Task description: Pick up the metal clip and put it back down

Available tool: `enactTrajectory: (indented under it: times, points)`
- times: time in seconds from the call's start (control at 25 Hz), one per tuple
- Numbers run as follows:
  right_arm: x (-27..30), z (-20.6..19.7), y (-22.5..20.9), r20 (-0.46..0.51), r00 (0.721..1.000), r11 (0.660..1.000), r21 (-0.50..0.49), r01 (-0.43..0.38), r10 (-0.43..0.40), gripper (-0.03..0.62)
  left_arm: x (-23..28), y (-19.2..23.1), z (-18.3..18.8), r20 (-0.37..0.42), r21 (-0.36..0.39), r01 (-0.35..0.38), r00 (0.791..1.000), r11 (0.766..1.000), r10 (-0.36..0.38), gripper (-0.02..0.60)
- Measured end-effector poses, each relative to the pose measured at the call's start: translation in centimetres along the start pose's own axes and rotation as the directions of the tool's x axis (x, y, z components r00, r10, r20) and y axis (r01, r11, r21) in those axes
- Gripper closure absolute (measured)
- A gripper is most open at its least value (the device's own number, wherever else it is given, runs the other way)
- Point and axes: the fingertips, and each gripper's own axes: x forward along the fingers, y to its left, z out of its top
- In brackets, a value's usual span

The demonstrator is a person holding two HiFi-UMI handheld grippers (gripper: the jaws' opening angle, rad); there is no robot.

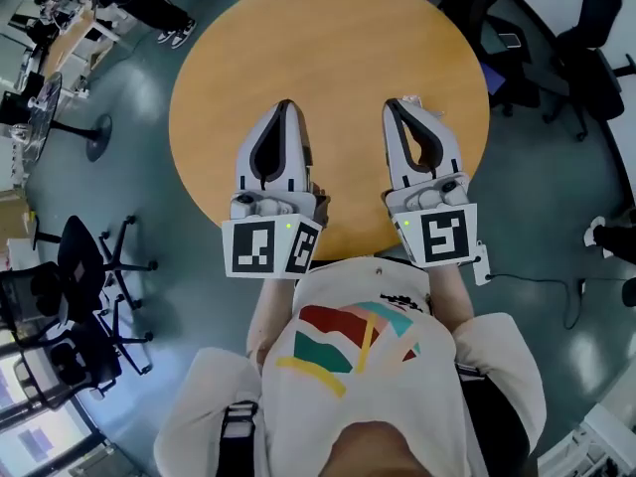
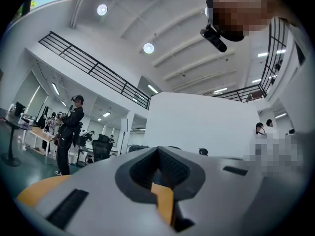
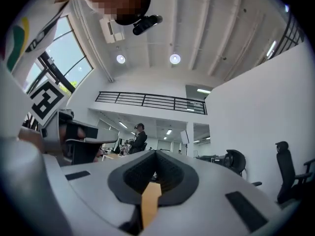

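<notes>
Ahead of your left hand-held gripper [image 1: 286, 105] and right hand-held gripper [image 1: 398, 105], both closed empty, the bench [image 1: 328, 38] shows no clear metal clip, so pickup looks unstarted.

Small pale metal clip [image 1: 412, 100], mostly hidden

On the round, light-brown wooden tabletop [image 1: 338, 48], a small pale item [image 1: 413, 100] lies at the tip of the right hand-held gripper [image 1: 397, 107]; the left hand-held gripper [image 1: 286, 107] is alongside.
</notes>
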Motion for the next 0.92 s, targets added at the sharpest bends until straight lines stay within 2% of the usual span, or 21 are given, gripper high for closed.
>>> enactTrajectory:
  times: [0.12,0.36,0.52,0.92]
  points:
    - [-0.7,-0.2,0.3,-0.039,0.999,1.0,0.021,-0.017,0.018,0.582,-0.3,-0.2,0.2,-0.006,0.004,0.006,1.0,1.0,-0.006,0.538]
    - [-1.8,2.4,-0.4,0.006,1.0,0.999,0.051,-0.019,0.019,0.582,-1.0,-0.2,0.8,0.0,0.008,-0.015,1.0,1.0,0.015,0.538]
    - [-2.2,4.0,0.6,0.029,0.999,0.999,0.016,-0.036,0.036,0.582,-2.2,0.3,1.3,0.008,0.0,-0.039,0.999,0.999,0.039,0.538]
    - [-2.2,4.7,2.1,0.038,0.997,0.997,0.014,-0.071,0.07,0.582,-3.0,0.3,1.9,0.013,0.011,-0.046,0.999,0.999,0.046,0.538]
